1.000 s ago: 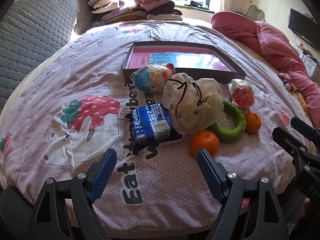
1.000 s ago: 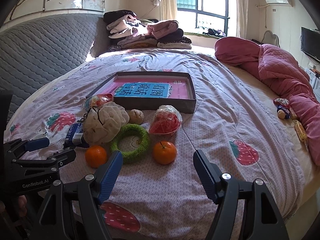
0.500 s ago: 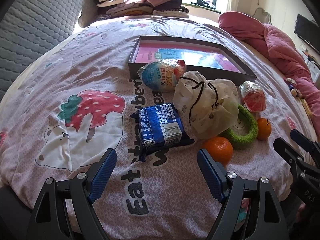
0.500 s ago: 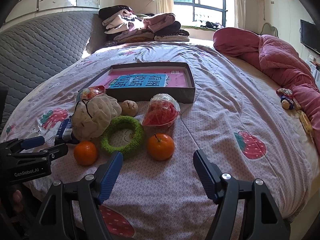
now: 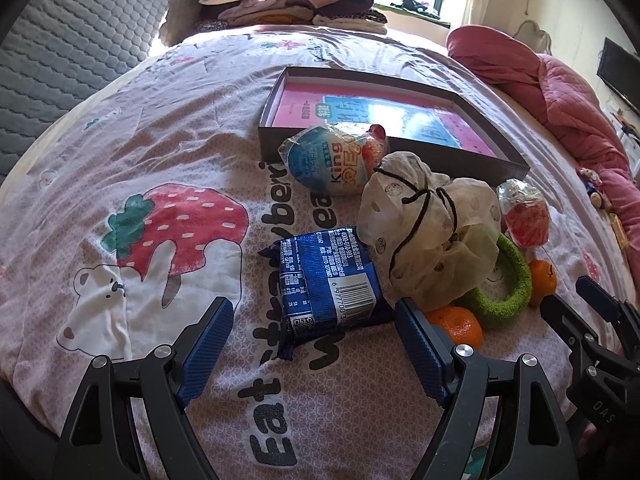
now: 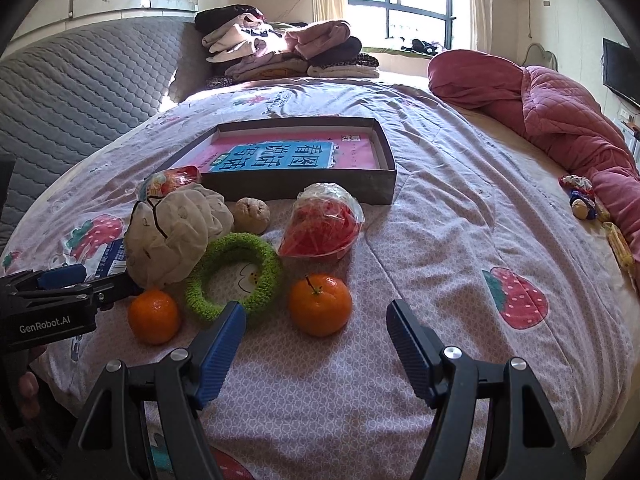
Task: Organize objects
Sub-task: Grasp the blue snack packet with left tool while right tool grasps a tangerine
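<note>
On the bedspread lies a blue snack packet [image 5: 330, 280], just ahead of my open left gripper [image 5: 310, 320]. Beside it sit a cream drawstring pouch [image 5: 430, 232], a round blue-and-orange snack bag [image 5: 328, 162], a green fuzzy ring [image 6: 234, 274], a clear bag of red pieces [image 6: 322, 222], a small brown lump [image 6: 251, 215] and two oranges [image 6: 320, 305] [image 6: 153, 315]. A shallow dark box [image 6: 384, 188] with a pink-and-blue sheet inside stands behind them. My right gripper [image 6: 314, 326] is open, just short of the nearer orange, with nothing between its fingers.
Folded clothes [image 6: 280, 52] are stacked at the bed's far end by a grey quilted headboard [image 6: 80, 92]. A rolled pink quilt [image 6: 560, 112] runs along the right side, with small toys [image 6: 580, 198] beside it. Bare bedspread stretches left of the packet.
Both grippers have moved forward toward the pile; the blue packet now lies close between the left fingers' tips, and the orange sits nearer the right gripper.
</note>
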